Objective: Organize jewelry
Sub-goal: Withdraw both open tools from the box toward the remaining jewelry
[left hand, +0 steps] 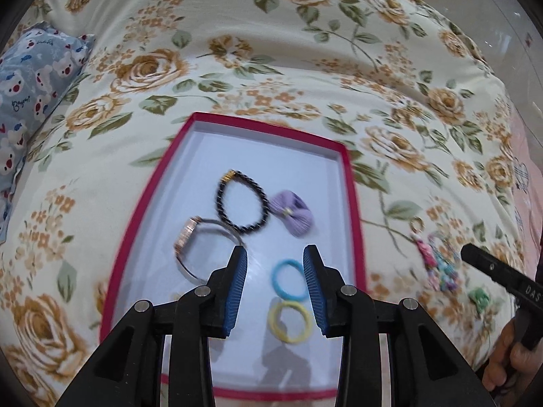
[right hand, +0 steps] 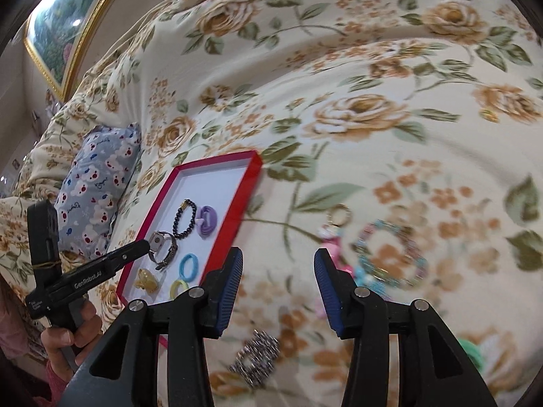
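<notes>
A red-rimmed tray (left hand: pixel 353 183) with a white floor lies on the flowered bedspread. In it are a black bead bracelet (left hand: pixel 241 200), a purple bow (left hand: pixel 294 212), a watch (left hand: pixel 200 247), a blue hair ring (left hand: pixel 288 278) and a yellow hair ring (left hand: pixel 289 321); a gold clip (right hand: pixel 146 280) shows in the right wrist view. My left gripper (left hand: pixel 275 254) is open and empty above the tray. My right gripper (right hand: pixel 279 258) is open and empty over the bedspread, right of the tray (right hand: pixel 249 190). Near it lie a multicoloured bead bracelet (right hand: pixel 390 254), a pink keychain (right hand: pixel 334 237) and a sparkly silver piece (right hand: pixel 256 356).
A blue bear-print pillow (left hand: pixel 30 84) lies left of the tray. A green item (left hand: pixel 478 300) lies on the bedspread at the right. A framed picture (right hand: pixel 64 17) hangs on the wall behind the bed. The person's hands hold both gripper handles.
</notes>
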`<state>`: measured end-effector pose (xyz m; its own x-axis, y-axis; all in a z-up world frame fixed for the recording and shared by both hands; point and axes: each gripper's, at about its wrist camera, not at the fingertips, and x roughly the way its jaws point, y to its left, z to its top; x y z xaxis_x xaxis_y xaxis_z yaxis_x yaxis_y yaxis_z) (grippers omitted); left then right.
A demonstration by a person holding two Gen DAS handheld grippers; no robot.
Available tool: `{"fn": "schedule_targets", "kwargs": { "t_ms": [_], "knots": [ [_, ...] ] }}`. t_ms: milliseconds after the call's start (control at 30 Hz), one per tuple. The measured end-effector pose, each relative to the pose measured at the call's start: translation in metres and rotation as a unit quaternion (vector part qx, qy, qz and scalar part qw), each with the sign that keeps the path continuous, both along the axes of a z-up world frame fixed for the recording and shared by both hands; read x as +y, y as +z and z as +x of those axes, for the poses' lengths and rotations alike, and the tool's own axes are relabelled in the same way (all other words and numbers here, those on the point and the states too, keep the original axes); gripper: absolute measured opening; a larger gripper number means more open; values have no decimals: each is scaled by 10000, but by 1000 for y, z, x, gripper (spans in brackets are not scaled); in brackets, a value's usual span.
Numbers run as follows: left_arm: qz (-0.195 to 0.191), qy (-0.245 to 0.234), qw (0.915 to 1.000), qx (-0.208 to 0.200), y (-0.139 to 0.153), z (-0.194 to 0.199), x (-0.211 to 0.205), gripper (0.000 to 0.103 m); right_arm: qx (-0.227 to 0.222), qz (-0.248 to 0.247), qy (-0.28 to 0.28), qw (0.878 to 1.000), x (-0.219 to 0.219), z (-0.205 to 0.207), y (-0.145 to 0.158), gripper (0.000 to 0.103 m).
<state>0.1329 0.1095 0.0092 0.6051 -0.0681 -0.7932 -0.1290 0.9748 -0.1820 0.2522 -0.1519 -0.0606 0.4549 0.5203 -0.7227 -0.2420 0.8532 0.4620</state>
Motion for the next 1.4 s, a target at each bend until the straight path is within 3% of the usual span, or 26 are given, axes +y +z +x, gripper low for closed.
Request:
{"fn": "schedule_targets", "kwargs": {
  "t_ms": [300, 700, 1133, 1267, 1400],
  "knots": [
    [13, -442, 9990, -37, 13, -21, -25, 38, 52, 8, -351, 9994, -39, -28, 1, 51],
    [-63, -967, 9952, 132, 10, -32, -59, 43, 29, -273, -483, 9985, -57, -47, -6, 51],
    [-83, -1344, 9899, 452, -10, -25, -93, 45, 97, -551, -495, 9972, -68, -42, -20, 51],
    [-120, -1388, 9891, 474, -14, -24, -98, 54, 131, -572, -462, 9972, -67, -36, -24, 51],
    [-98, -1454, 9880, 514, -21, -22, -104, 57, 135, -624, -463, 9969, -66, -25, -28, 51]
  ]
}}
